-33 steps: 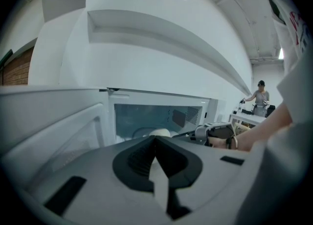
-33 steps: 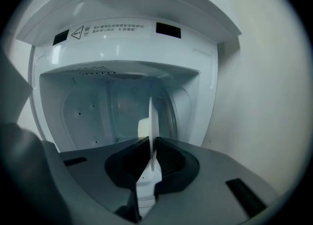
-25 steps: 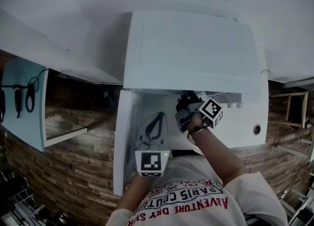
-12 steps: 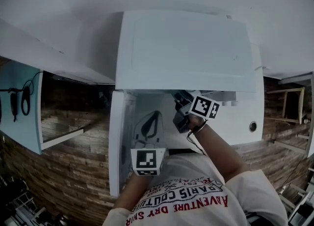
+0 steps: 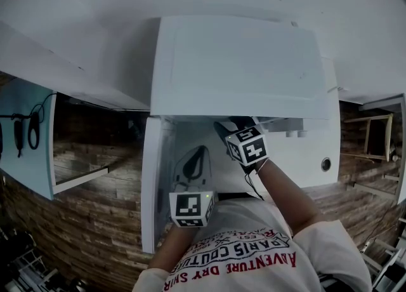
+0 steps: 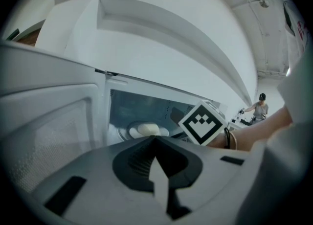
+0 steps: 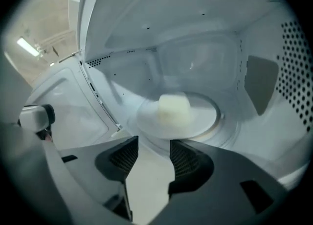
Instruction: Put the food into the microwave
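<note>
The microwave (image 5: 241,68) has its door (image 5: 151,189) swung out at the left, and the left gripper (image 6: 155,142) hangs just beside it, jaws together on nothing (probably parked there to push the door to). Further right, inside the cavity, the food (image 7: 173,109), a pale lump, sits on its plate (image 7: 208,116). The right gripper (image 7: 152,146) points at it from just short of the plate. Its jaws have just been opening and stand wide apart with nothing between them, so the delivery looks done.
</note>
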`<state>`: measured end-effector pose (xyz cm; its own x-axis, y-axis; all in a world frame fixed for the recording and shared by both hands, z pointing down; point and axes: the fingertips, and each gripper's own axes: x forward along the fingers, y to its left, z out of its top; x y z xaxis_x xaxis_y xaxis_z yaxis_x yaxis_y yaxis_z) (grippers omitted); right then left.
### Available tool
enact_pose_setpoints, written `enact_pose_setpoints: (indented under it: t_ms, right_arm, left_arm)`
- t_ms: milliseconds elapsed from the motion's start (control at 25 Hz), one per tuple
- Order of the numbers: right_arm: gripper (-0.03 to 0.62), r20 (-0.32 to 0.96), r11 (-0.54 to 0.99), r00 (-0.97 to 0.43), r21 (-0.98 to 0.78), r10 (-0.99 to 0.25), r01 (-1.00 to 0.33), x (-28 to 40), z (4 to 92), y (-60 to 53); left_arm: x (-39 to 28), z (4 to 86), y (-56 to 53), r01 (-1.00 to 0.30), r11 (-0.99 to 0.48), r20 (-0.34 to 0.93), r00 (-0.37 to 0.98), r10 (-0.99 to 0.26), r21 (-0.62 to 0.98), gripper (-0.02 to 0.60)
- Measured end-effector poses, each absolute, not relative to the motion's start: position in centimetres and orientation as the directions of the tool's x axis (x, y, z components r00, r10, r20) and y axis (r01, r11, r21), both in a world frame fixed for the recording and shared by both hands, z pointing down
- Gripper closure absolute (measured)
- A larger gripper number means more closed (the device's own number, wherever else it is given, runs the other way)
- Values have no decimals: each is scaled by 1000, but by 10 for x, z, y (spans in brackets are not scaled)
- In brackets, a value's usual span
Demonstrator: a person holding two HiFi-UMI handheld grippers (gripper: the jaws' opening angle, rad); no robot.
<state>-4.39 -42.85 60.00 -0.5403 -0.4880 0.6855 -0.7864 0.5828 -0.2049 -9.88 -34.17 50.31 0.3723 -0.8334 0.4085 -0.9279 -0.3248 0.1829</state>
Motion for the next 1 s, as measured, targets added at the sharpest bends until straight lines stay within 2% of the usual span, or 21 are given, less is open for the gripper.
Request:
enact_pose_setpoints:
  t_ms: [160, 360, 520, 640, 760, 1000]
  right_arm:
    - [451, 782, 646, -430, -46, -452, -762, -41, 604, -429]
    - [456, 822, 669, -364, 28, -438, -743, -33, 603, -428]
    - [469, 815, 644, -368, 8, -447, -765, -27, 601, -427]
    - [507, 796, 615, -359, 22, -487, -788, -21, 593, -426]
    - [572, 769, 592, -377, 2, -517, -806, -18, 580, -420]
    - [582, 694, 607, -489, -94, -528, -789, -26, 545, -393]
  left_arm:
    - [-100, 505, -341, -928, -322, 410, 372, -833, 186, 575]
    - [-107, 504, -344, -934, -305, 408, 356, -841, 185, 575]
    - [-106, 501, -346, -933, -309, 401, 359, -842, 187, 575]
    - [-102, 499, -347, -929, -320, 396, 368, -841, 186, 575]
    - [-99, 496, -349, -926, -331, 387, 377, -841, 182, 575]
    - [-93, 481, -349, -919, -358, 365, 393, -844, 163, 575]
